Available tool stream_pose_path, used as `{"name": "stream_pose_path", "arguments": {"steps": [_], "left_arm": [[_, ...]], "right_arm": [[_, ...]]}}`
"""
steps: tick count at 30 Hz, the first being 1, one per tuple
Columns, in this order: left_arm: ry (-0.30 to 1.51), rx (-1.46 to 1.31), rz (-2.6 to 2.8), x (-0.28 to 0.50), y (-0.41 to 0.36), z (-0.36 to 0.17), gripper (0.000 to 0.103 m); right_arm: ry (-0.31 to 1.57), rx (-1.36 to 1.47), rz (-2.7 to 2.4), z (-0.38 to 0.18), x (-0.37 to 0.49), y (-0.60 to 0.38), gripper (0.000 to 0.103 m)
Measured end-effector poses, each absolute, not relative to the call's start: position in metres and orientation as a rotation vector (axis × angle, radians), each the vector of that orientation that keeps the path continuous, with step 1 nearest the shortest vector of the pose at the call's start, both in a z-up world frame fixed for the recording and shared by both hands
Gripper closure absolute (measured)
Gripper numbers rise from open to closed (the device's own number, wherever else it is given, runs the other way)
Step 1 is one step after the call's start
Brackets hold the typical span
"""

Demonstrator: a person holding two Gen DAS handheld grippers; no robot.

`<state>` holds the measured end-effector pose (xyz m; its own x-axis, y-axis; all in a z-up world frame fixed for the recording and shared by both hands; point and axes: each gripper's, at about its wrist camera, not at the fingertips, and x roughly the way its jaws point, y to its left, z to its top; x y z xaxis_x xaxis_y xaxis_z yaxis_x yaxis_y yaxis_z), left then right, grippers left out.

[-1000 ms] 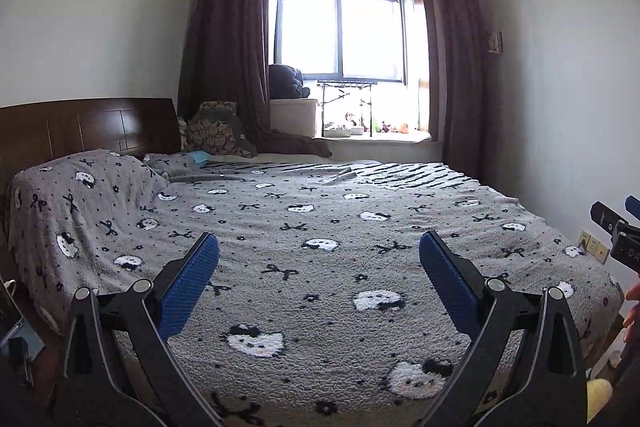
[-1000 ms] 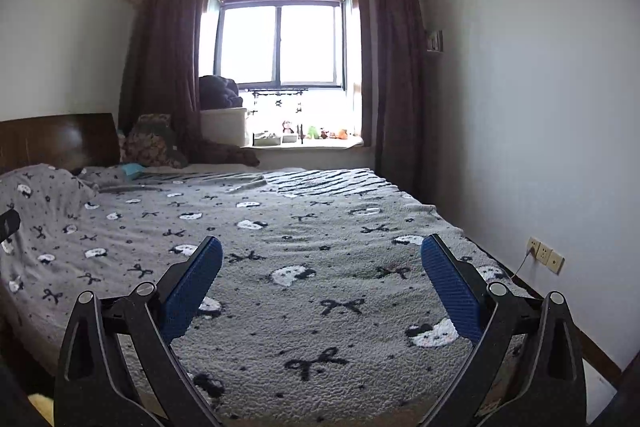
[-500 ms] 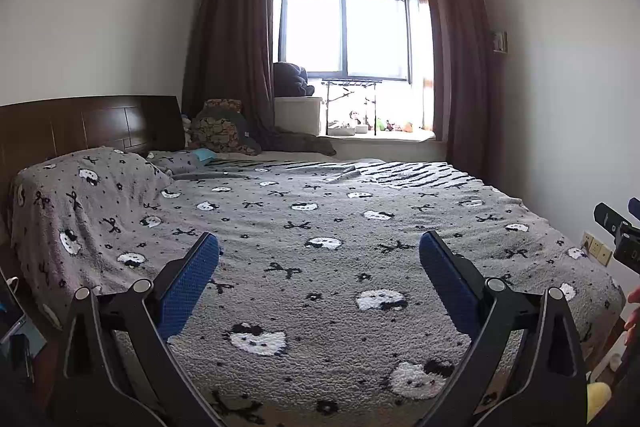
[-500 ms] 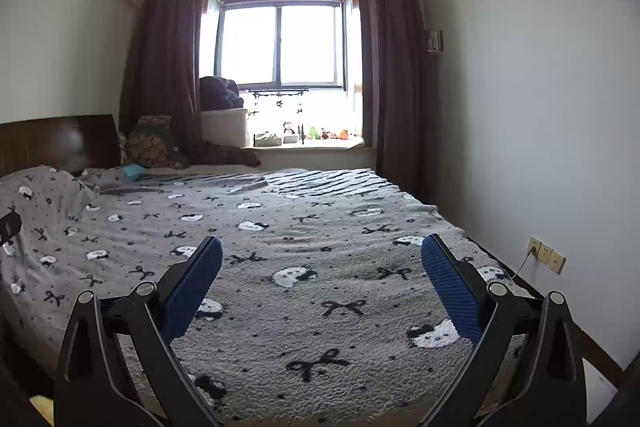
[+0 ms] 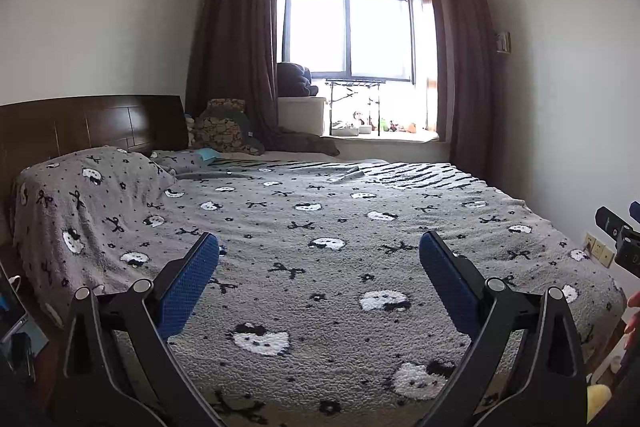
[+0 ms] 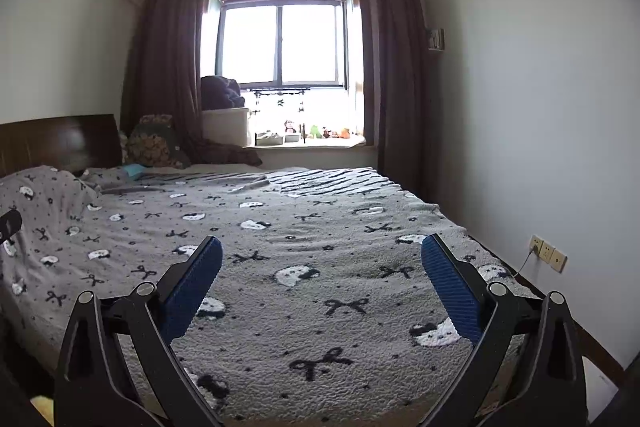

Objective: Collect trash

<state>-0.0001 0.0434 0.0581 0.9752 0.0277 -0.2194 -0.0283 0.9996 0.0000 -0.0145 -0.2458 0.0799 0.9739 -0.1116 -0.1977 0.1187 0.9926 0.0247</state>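
Note:
My left gripper is open and empty, with blue pads, held above the near edge of a bed covered by a grey blanket with white cat faces and black bows. My right gripper is also open and empty above the same bed. The right gripper's tip shows at the right edge of the left wrist view. I see no clear piece of trash on the blanket; a small teal item lies near the pillows.
A dark wooden headboard stands at the left. A covered pillow lies at the left. A window sill with small toys and a white box is at the far end. Wall sockets sit low on the right wall.
Both grippers stay open. The left wrist view has tilted slightly upward, so the bed sits a little lower in frame. The right view is almost unchanged.

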Motion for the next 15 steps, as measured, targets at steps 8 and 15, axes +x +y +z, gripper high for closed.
{"name": "stream_pose_path", "arguments": {"steps": [8, 15], "left_arm": [[0.222, -0.002, 0.029, 0.0005, 0.0432, 0.0581, 0.008], [0.223, -0.007, 0.038, 0.0003, 0.0448, 0.0574, 0.008]], "right_arm": [[0.196, 0.036, -0.115, 0.0795, -0.0151, -0.2444, 0.003], [0.201, 0.031, -0.108, 0.0787, -0.0142, -0.2424, 0.003]]}}
